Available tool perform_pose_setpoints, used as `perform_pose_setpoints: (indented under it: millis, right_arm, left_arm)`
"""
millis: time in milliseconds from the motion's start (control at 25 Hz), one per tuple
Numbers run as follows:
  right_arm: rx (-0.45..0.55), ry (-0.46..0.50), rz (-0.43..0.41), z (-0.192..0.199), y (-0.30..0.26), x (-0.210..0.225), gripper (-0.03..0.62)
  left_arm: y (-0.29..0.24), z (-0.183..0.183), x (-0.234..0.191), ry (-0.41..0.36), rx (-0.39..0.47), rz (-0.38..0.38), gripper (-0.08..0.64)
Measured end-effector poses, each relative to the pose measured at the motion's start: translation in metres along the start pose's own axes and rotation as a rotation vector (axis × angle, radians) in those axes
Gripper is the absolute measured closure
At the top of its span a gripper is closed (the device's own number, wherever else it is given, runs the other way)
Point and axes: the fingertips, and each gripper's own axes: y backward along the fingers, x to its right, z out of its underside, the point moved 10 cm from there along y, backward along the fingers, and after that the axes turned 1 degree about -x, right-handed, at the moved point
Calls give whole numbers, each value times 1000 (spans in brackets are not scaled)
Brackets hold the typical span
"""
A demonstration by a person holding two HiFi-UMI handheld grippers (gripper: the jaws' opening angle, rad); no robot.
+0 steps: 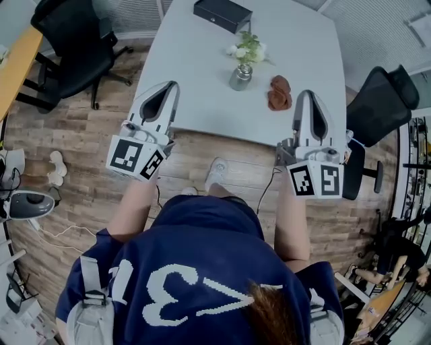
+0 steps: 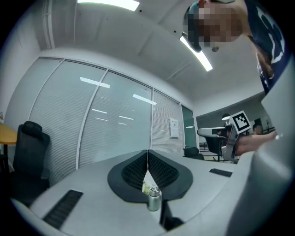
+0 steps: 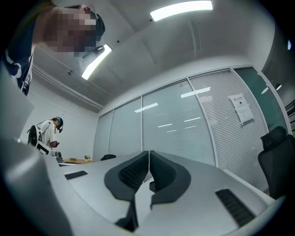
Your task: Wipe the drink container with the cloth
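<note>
A small silver drink container (image 1: 240, 76) stands upright on the pale table (image 1: 195, 74), towards its middle. A crumpled brown cloth (image 1: 279, 93) lies just to its right. My left gripper (image 1: 172, 86) hovers over the table's near left edge, jaws shut and empty. My right gripper (image 1: 304, 94) sits over the near right edge, close beside the cloth, also shut and empty. In the left gripper view the closed jaws (image 2: 147, 152) point level, and the container (image 2: 153, 199) shows below them. The right gripper view shows its jaws (image 3: 149, 154) pressed together with nothing between them.
A sprig of white flowers (image 1: 248, 47) stands behind the container and a black box (image 1: 223, 14) lies at the table's far edge. Black office chairs stand at the left (image 1: 74, 47) and right (image 1: 380, 101). Wooden floor (image 1: 87, 135) surrounds the table.
</note>
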Motion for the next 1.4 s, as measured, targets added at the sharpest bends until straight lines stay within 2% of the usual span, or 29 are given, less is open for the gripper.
perform_pose_setpoints:
  millis: [280,520,720,1040,1280,1400]
  right_arm:
    - [21,-19,-46,-1,-38,70,563]
    - [5,-54,-52,11,-57,98,563]
    - [-17,-47,-47,23,-79,108,563]
    - [-28,-19,15,33,-125,121,561]
    - [-43,-24,54,50,-163,129,561]
    - [-79,-36,62,61,-171,134,561]
  left_arm:
    - [-69,2,16,-31,-14,-46,543]
    - [-106,11,22,-53,-52,-14,543]
    - [-134,20,13,-64,-82,22,542]
    - [-197,37,-19,-66,-91,179,541]
    - [-241,55,-36,-48,-118,371,541]
    - [-252,64,-39,-28,-148,411,541]
